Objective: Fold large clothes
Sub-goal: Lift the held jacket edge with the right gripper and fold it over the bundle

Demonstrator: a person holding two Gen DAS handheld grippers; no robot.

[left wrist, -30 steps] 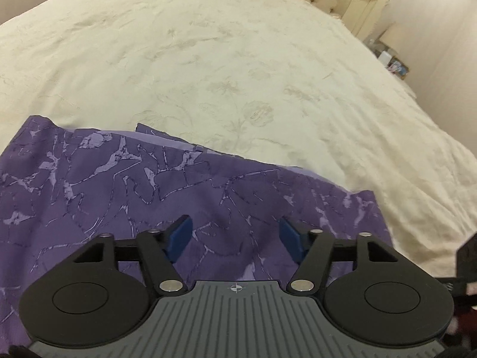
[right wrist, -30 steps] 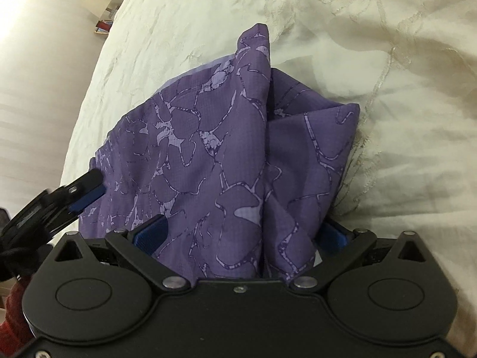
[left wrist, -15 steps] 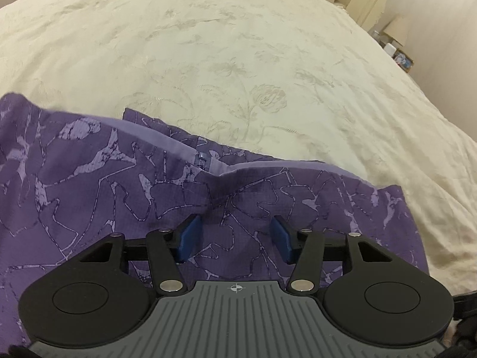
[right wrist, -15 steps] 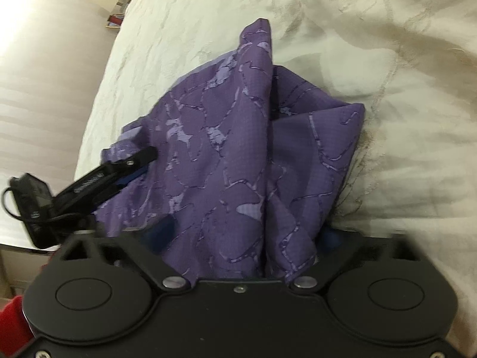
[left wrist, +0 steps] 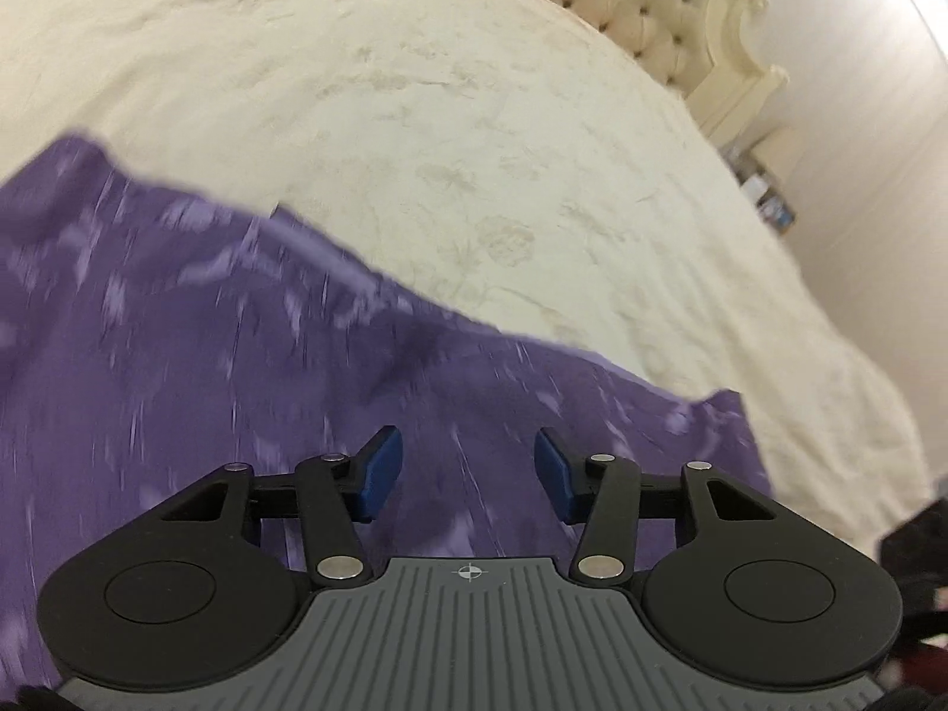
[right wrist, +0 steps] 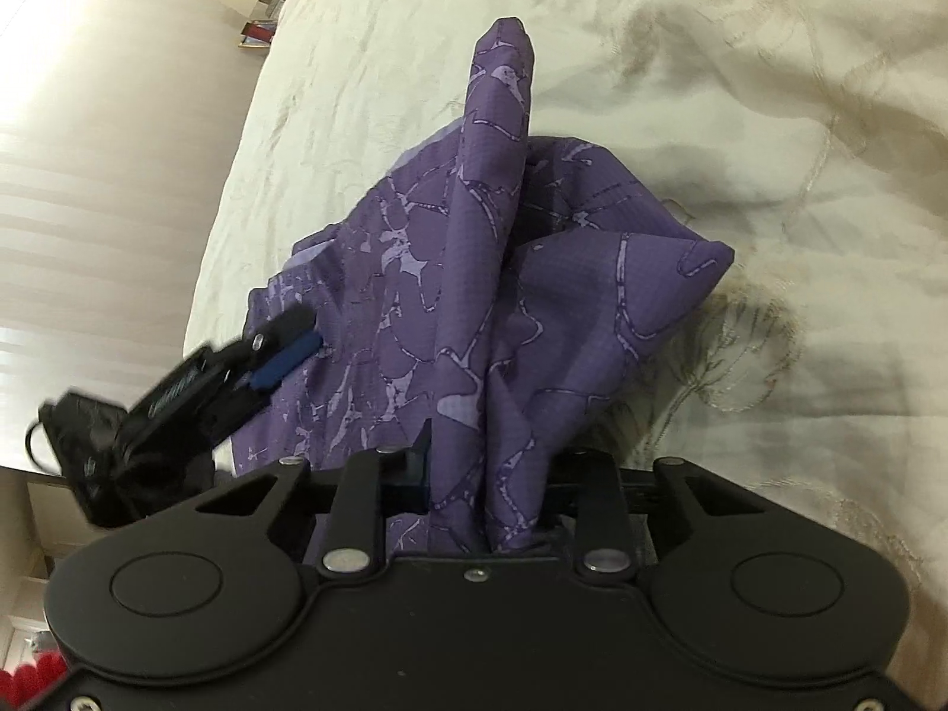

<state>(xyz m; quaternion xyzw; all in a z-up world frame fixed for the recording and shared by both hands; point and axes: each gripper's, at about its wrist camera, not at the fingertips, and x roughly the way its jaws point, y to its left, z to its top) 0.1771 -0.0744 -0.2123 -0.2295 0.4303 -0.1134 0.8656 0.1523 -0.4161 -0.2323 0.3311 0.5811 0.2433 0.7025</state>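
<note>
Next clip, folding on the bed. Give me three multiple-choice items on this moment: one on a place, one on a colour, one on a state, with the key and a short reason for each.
1. Where does the purple garment lie?
A. on a cream bedspread
B. on a wooden floor
C. in a basket

2. What colour are the pads of the left gripper?
A. red
B. blue
C. white

3. What is the state of the right gripper?
A. open above the bed
B. shut on nothing
C. shut on a bunched fold of the garment

Key: 1 A, the embroidered bedspread surrounds the cloth; 2 B, both pads are blue; 3 C, cloth rises from between its jaws, while the left gripper is open.
</note>
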